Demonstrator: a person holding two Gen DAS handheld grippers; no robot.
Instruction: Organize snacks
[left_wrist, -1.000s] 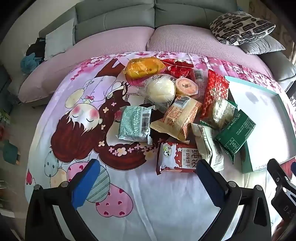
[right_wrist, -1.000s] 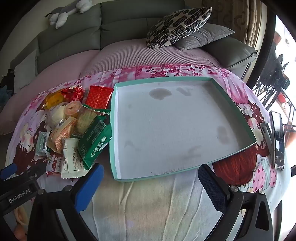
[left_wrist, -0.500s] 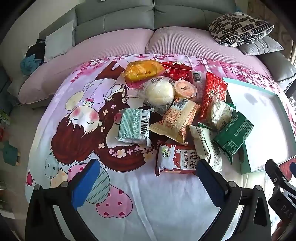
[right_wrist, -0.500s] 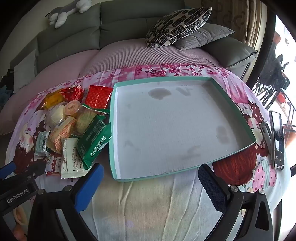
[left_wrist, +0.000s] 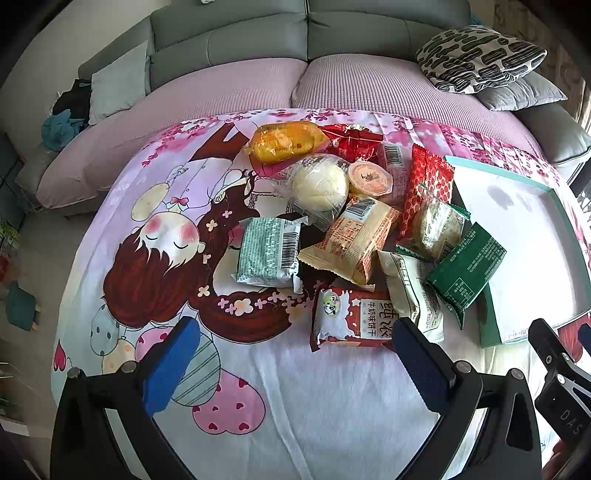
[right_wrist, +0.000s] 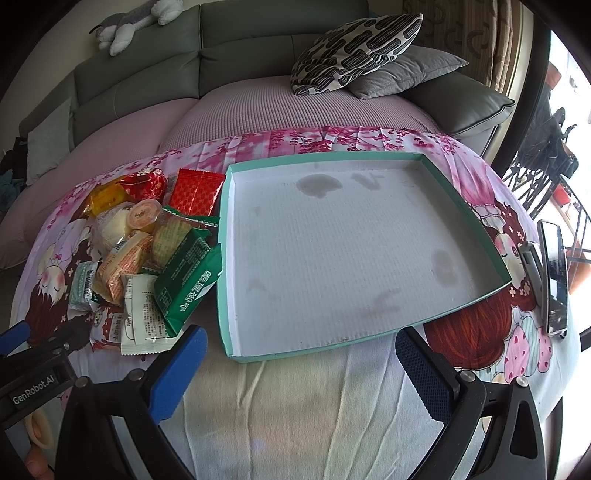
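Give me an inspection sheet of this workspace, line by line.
Surface: cartoon-print cloth over the table, wrinkled at the near edge.
Job's things: snack pile heaped left of the tray; the tray holds no snacks, its white floor stained. The green packet leans on the tray's left rim.
Clutter: phone lying right of the tray.
Grippers: left gripper open, holding nothing, in front of the pile; right gripper open, holding nothing, before the tray's near edge.
Cables: nothing seen.
Surroundings: grey sofa behind, with a patterned cushion and a plush toy on its back.
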